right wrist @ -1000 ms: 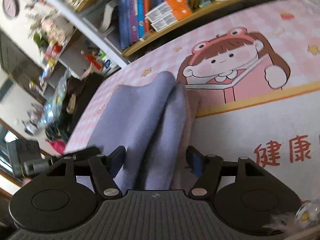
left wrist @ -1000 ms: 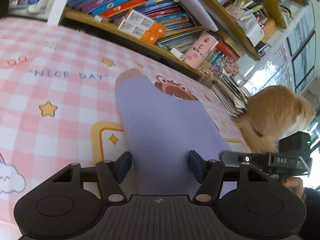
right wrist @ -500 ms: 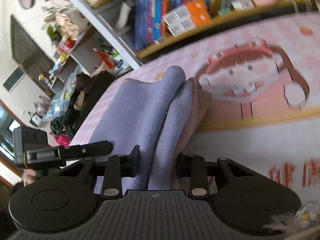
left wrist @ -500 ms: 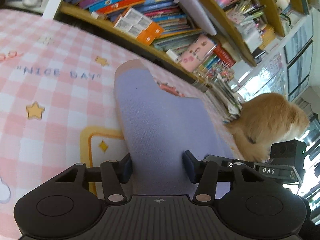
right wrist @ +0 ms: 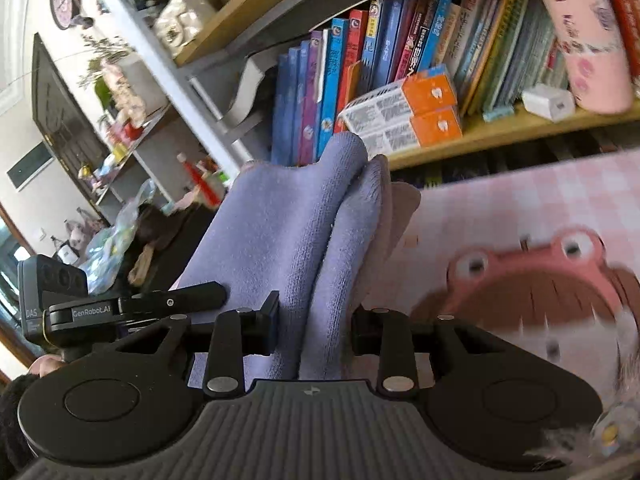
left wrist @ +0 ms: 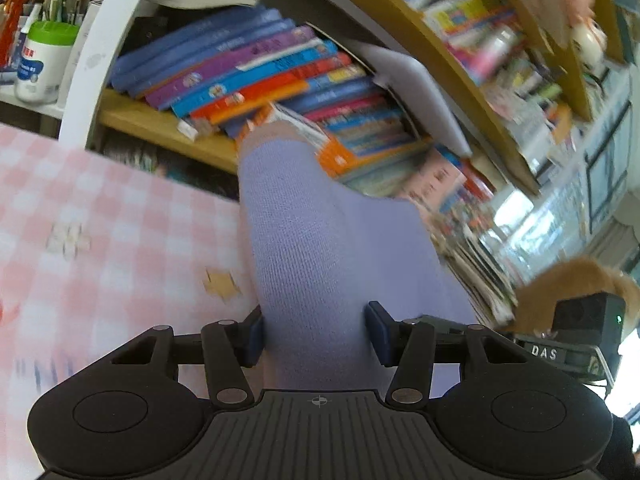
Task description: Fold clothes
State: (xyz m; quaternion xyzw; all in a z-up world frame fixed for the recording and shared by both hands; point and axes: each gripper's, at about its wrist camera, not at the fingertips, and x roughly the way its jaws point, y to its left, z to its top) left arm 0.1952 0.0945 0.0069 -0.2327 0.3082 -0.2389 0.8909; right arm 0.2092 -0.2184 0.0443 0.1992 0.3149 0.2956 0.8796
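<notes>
A lavender knit garment (left wrist: 320, 248) with a pinkish cuff runs forward from between the jaws of my left gripper (left wrist: 316, 332), which is shut on it and holds it raised above the pink checked mat (left wrist: 100, 232). In the right wrist view the same garment (right wrist: 288, 232) hangs in folded layers, and my right gripper (right wrist: 316, 326) is shut on its near edge. The other gripper's body (right wrist: 120, 304) shows at the left, close beside the cloth. Both ends of the garment are lifted off the mat (right wrist: 520, 208).
A wooden bookshelf (left wrist: 168, 128) full of books stands just beyond the mat's far edge; it also shows in the right wrist view (right wrist: 500, 132) with orange boxes (right wrist: 404, 116). A furry tan dog (left wrist: 568, 280) sits at the right. Cluttered shelves (right wrist: 132, 92) stand at the left.
Both grippers closed on the garment and lifted it; the views tilted up toward the bookshelf, and the cloth now hangs off the mat.
</notes>
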